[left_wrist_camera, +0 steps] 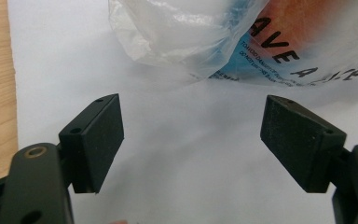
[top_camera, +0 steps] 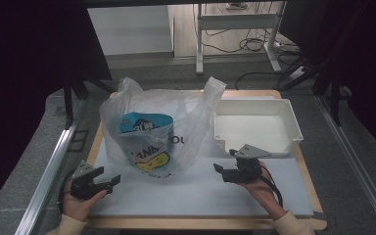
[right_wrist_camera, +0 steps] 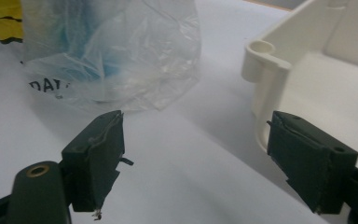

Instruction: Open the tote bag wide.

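A clear plastic bag (top_camera: 156,129) with black lettering and a yellow print stands on the white mat, handles up, with a blue packet (top_camera: 144,122) inside it. My left gripper (top_camera: 108,177) rests near the mat's front left corner, open and empty, pointing right toward the bag. In the left gripper view the jaws (left_wrist_camera: 191,135) stand wide apart, just short of the bag (left_wrist_camera: 191,37). My right gripper (top_camera: 225,160) sits right of the bag and in front of the white tray (top_camera: 293,122), open and empty. The right gripper view has its jaws (right_wrist_camera: 196,149) spread between the bag (right_wrist_camera: 112,56) and the tray's corner (right_wrist_camera: 265,56).
The white mat (top_camera: 200,191) covers a wooden tabletop (top_camera: 200,223). The empty tray stands at the back right of the table. Metal rails run along both sides of the table, and desk legs and cables lie on the floor beyond it.
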A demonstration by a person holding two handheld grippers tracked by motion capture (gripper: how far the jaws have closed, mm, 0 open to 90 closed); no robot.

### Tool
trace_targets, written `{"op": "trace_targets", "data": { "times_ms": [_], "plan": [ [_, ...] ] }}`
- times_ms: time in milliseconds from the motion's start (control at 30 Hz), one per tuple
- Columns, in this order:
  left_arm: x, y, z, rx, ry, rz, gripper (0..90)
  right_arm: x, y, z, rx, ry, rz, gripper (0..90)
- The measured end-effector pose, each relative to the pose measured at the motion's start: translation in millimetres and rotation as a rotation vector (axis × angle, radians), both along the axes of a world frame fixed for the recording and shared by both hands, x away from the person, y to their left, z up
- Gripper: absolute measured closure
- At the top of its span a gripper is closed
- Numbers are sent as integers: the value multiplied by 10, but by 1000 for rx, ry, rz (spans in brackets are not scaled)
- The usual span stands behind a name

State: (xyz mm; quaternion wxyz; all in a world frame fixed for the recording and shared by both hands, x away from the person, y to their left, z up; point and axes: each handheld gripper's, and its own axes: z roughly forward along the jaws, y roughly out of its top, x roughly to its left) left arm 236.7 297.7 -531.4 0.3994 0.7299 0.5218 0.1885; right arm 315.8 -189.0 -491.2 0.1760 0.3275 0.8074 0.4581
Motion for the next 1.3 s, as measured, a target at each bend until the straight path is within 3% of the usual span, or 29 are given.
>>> {"op": "trace_targets", "data": {
  "times_ms": [167,400,567,800,967,1200,1300],
  "plan": [
    [-3,-10,4,13,-13,-2,223,36,-85,-67,29,26,-14,207],
    [-26,8,16,12,-24,25,229,49,-89,-138,27,53,0,208],
    [-31,-17,25,26,-39,15,230,18,-71,-174,-4,54,-1,208],
    [-54,4,48,-5,-60,7,240,-16,-39,-181,-13,61,-4,208],
    [-35,12,14,-1,-42,5,224,6,-49,-199,-15,65,-8,208],
    [-72,-12,94,-12,-79,-9,209,-6,-50,-200,-22,62,-12,208],
    [-78,-4,148,-36,-59,-12,219,-17,-61,-197,-25,61,-15,208]
  ]
}}
